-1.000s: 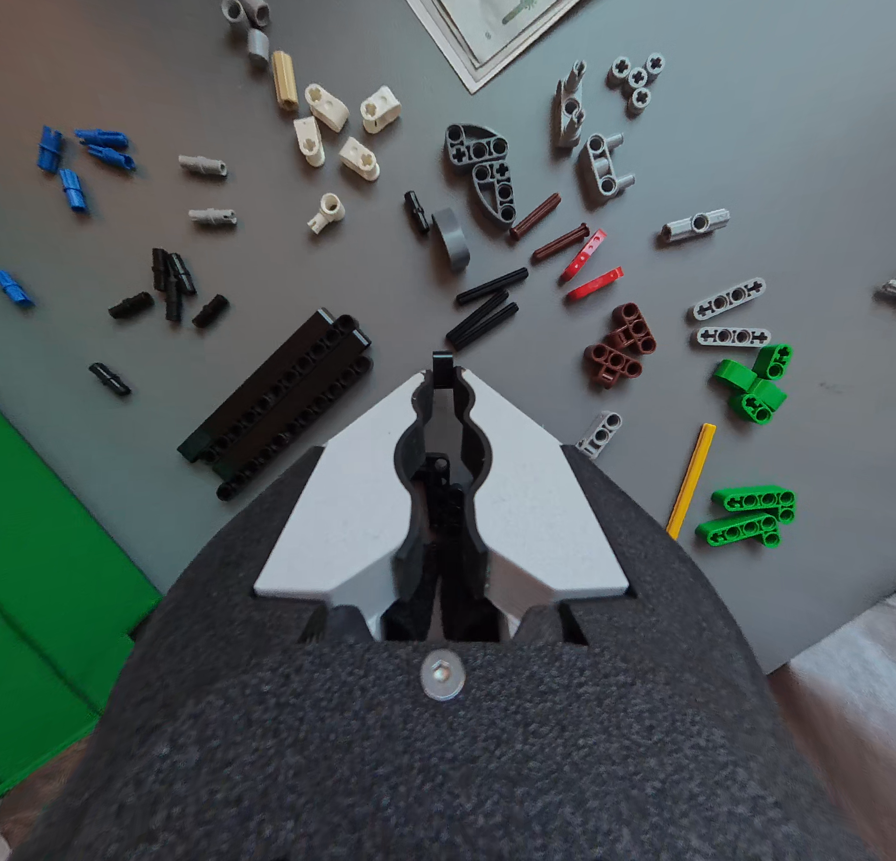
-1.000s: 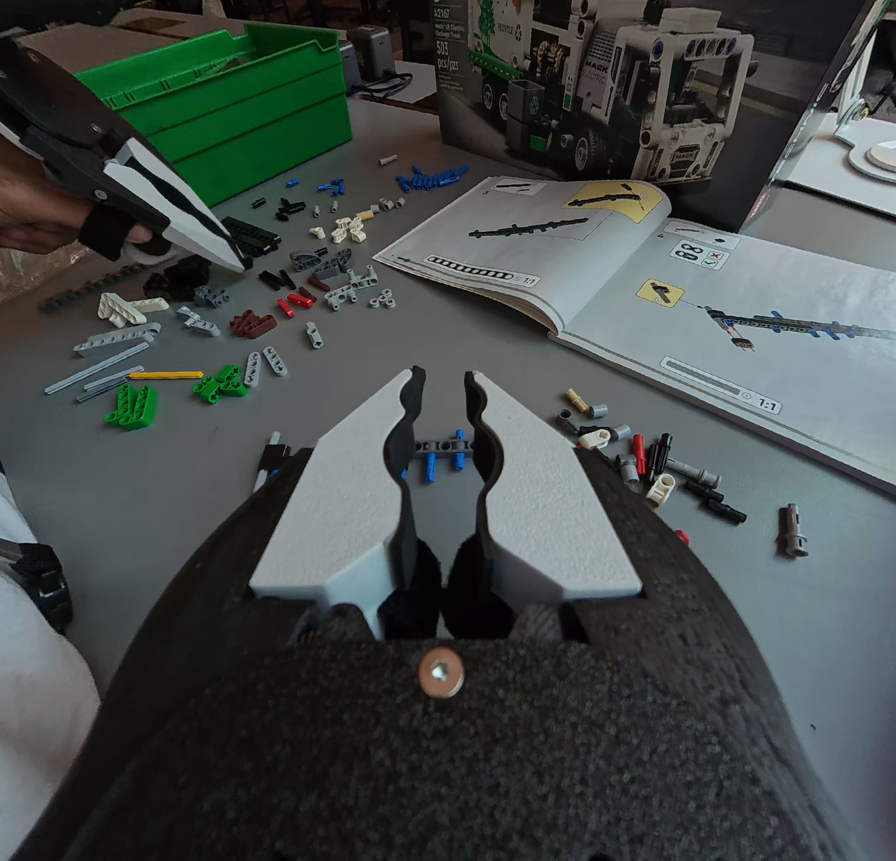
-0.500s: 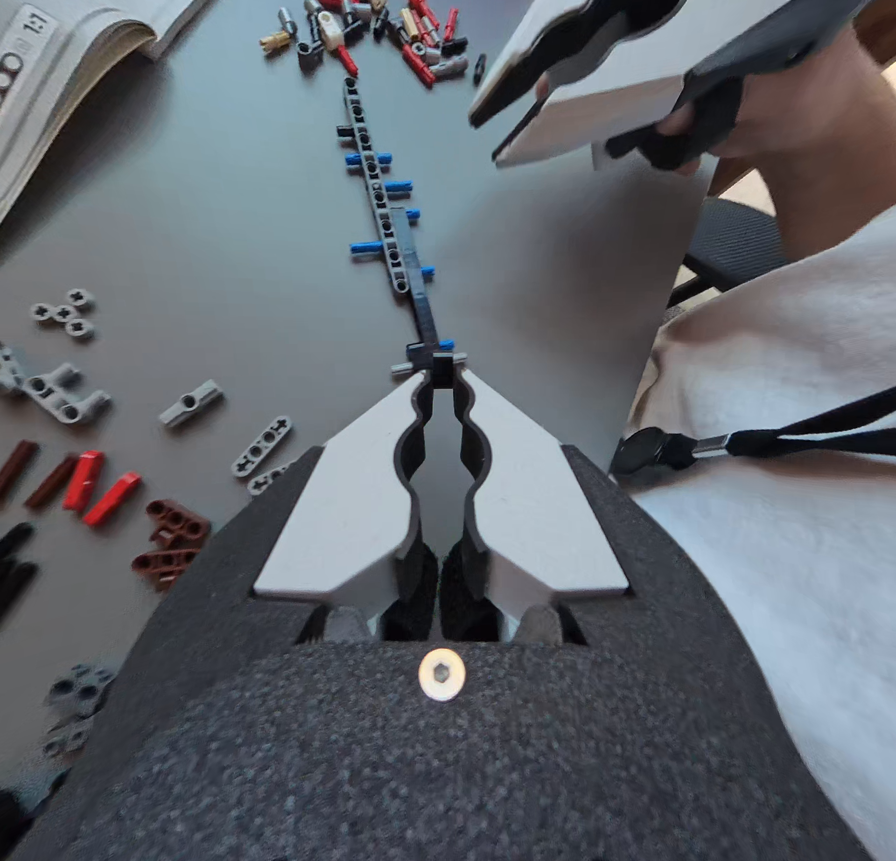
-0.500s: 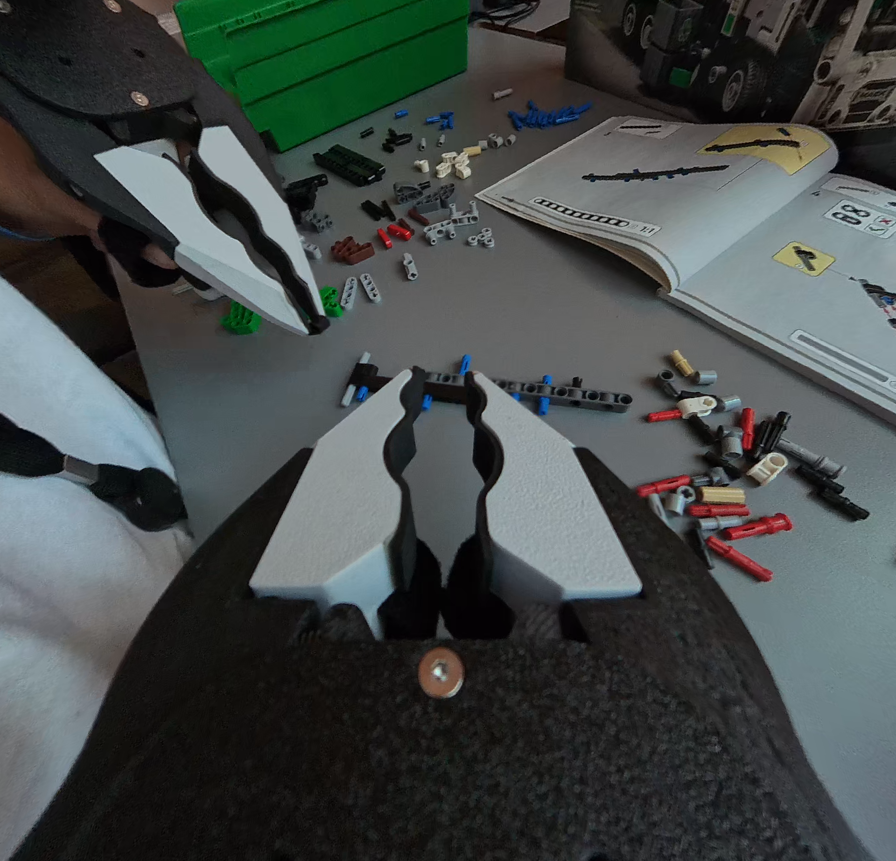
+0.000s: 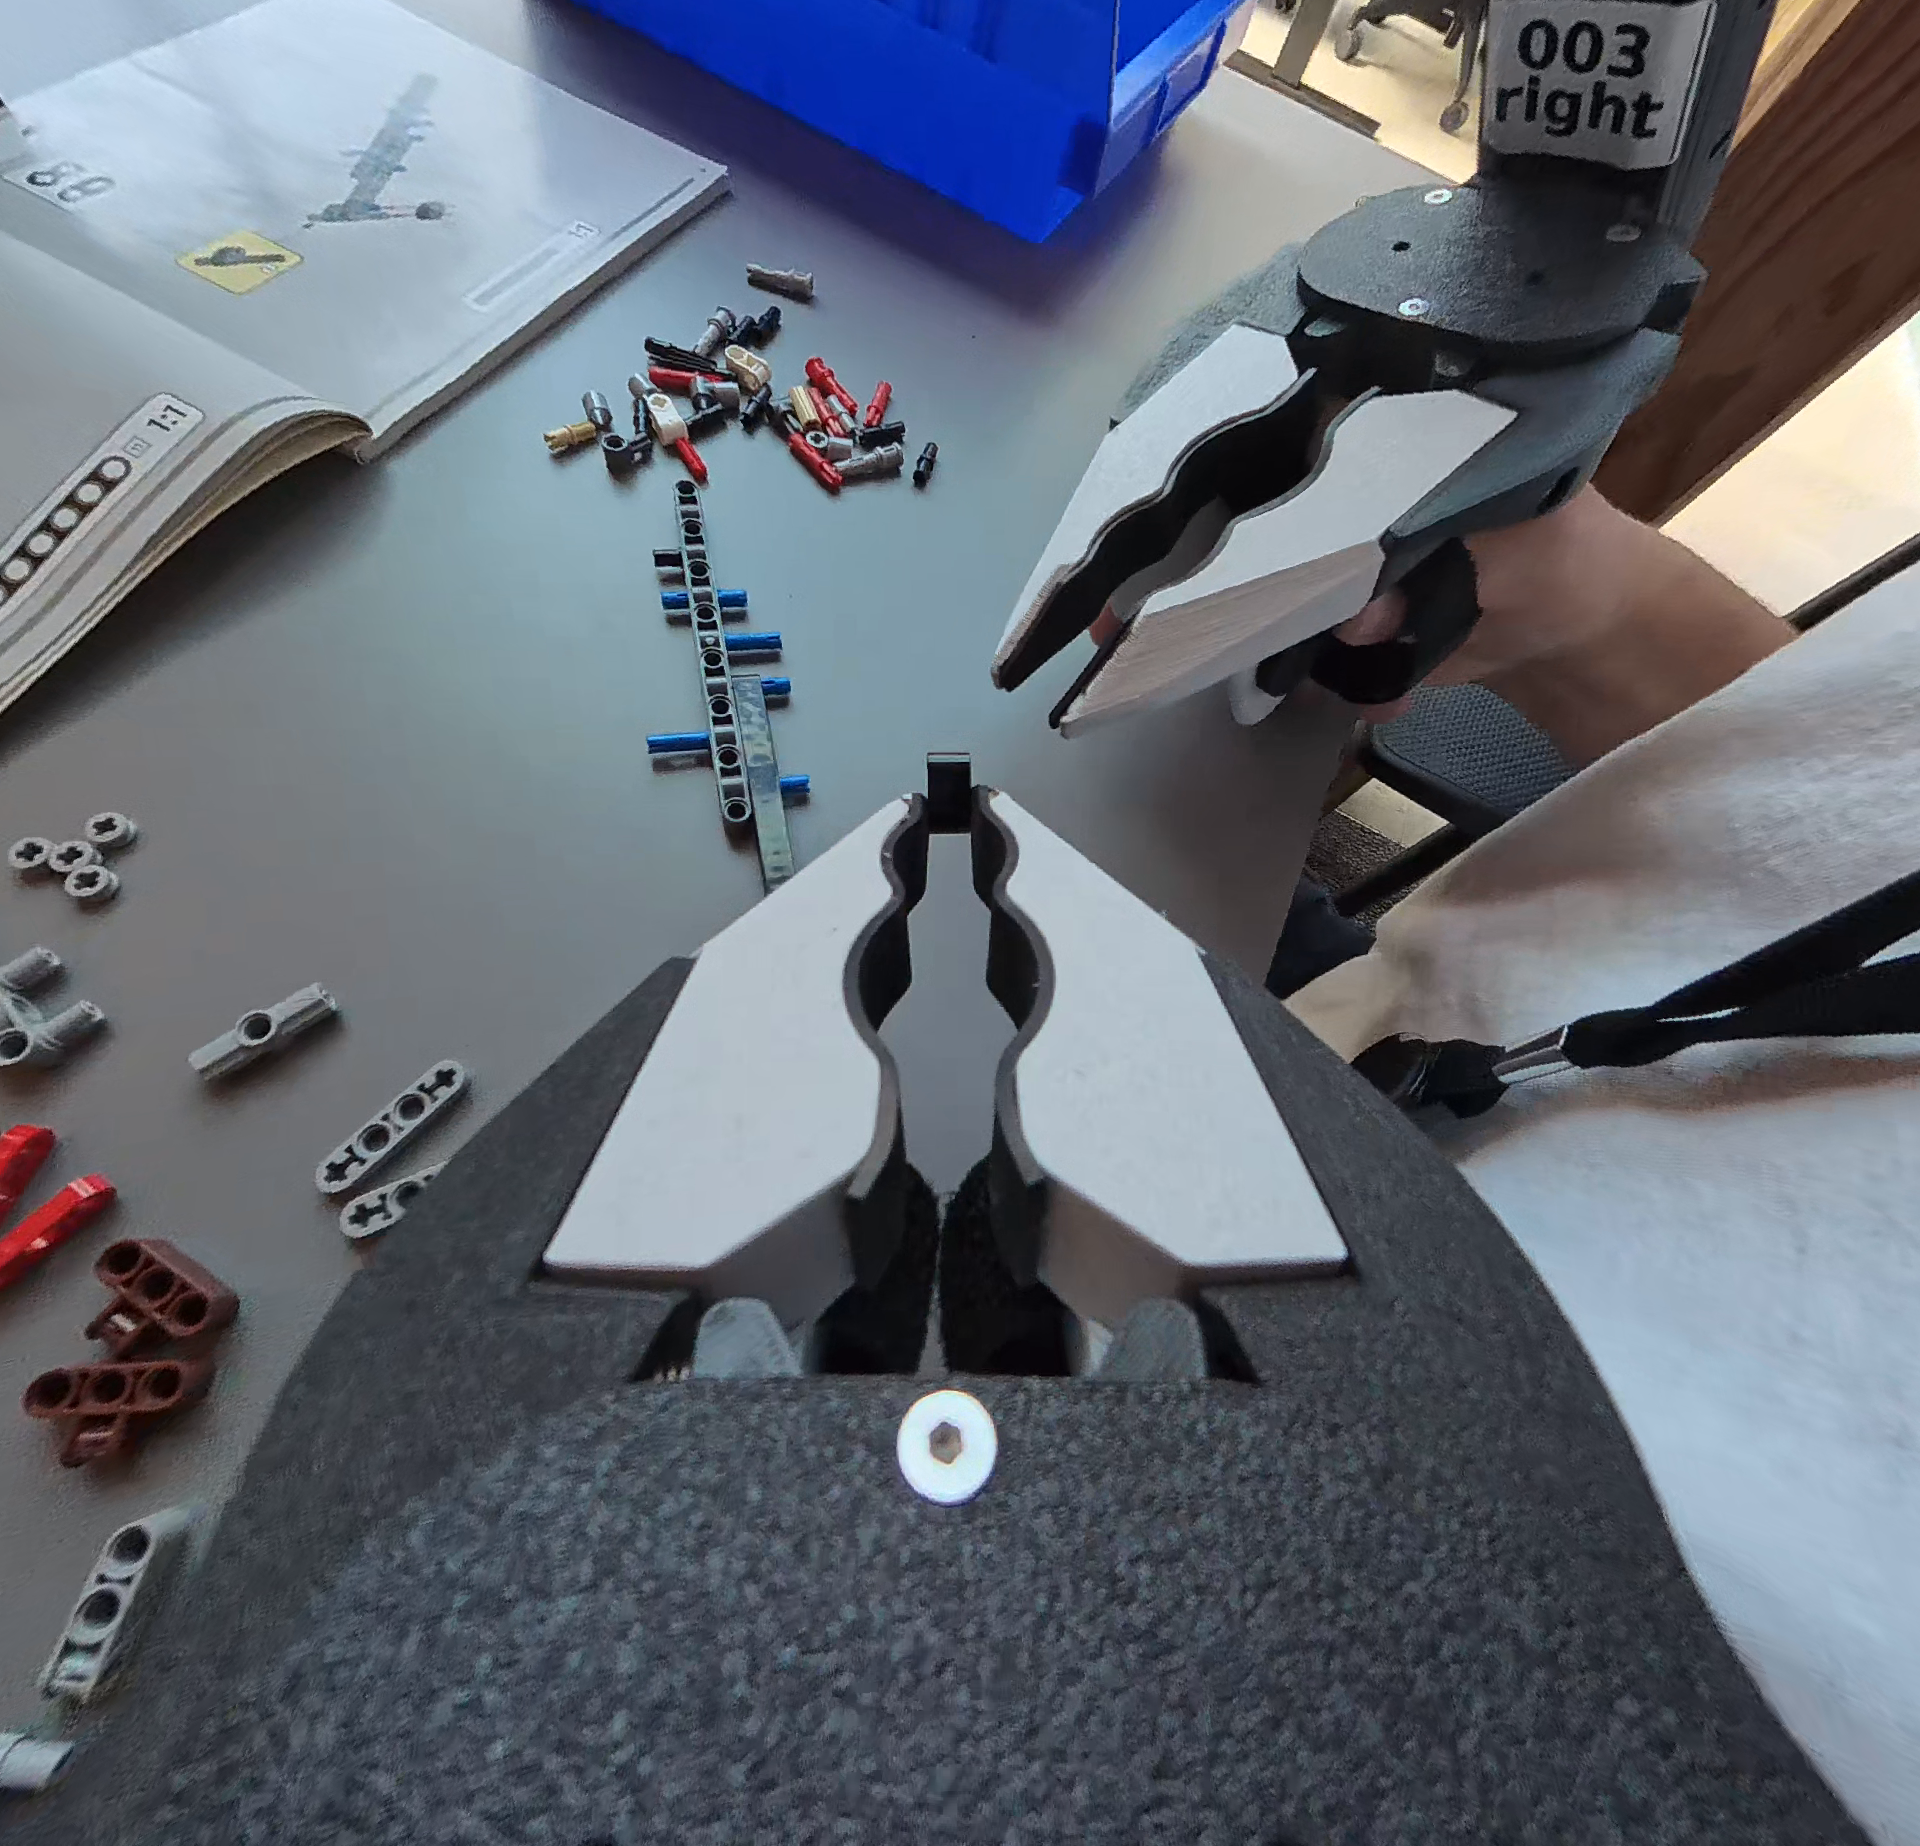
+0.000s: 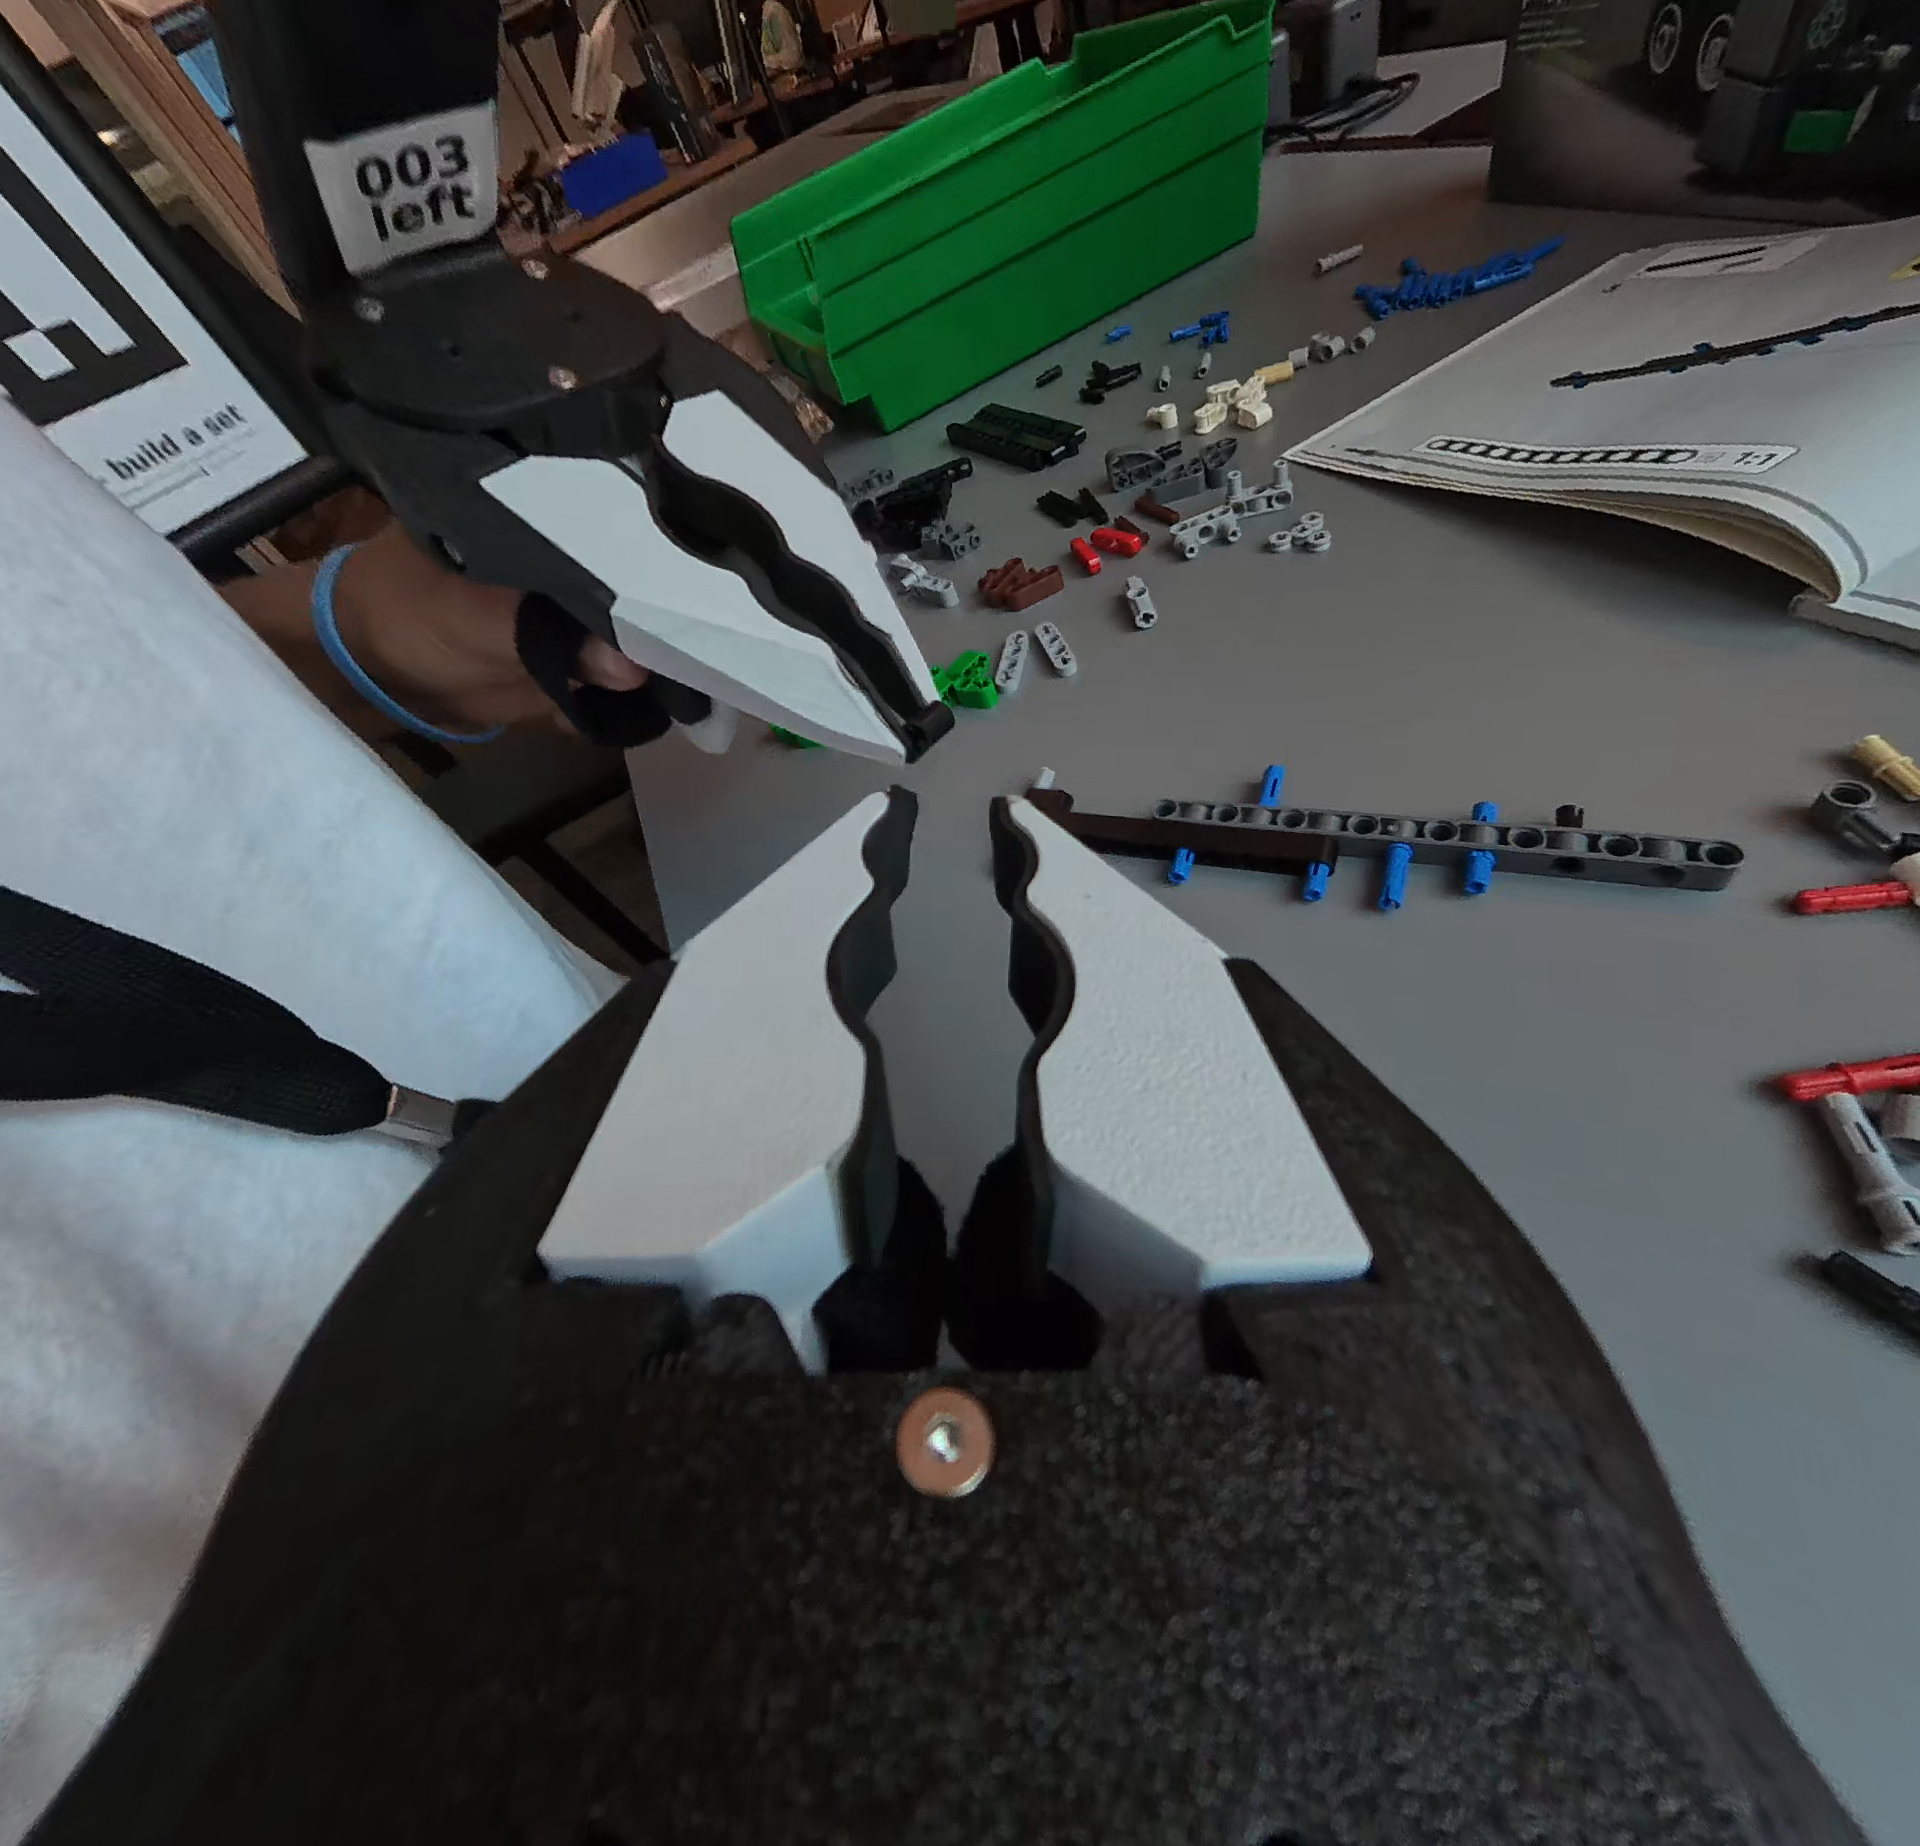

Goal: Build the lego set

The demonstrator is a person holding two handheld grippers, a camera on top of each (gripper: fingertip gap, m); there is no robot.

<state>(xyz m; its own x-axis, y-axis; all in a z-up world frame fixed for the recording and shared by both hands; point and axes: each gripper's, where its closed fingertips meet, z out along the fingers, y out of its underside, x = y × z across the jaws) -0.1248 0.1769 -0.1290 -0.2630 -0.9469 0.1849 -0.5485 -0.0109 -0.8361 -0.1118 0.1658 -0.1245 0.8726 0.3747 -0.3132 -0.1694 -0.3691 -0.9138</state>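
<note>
Progress looks early: one long grey beam (image 6: 1455, 840) lies on the desk (image 6: 1455, 1121) ahead and to the right of the right gripper (image 6: 945, 809), with several blue pins (image 6: 1392, 877) pushed through it and a dark strip joined at its near end; nearly everything else of the set is loose, so by my reckoning most of the build remains.

Left gripper (image 5: 948, 804) is clenched on a small black pin (image 5: 948, 788), which sticks out just past its tips; right gripper has its jaws parted and nothing between them; the two sets of tips hover near one another above the desk's near edge, close to the beam's near end. Judging from that, the step in hand is bringing the pin to the beam, or passing it across.

Left wrist view alone shows a blue bin (image 5: 914, 51) far ahead of the left gripper, and the scattered red, black and tan connectors (image 5: 748, 404) just beyond the beam's far end; it also shows the beam running lengthwise away. Right wrist view alone shows a green bin (image 6: 1018, 207) far ahead, the sorted parts (image 6: 1143, 508) in front of it, and the set's box behind; it shows the beam side-on, and the pin end-on in the left gripper's tips. Both views show the open instruction booklet (image 6: 1662, 446).
</note>
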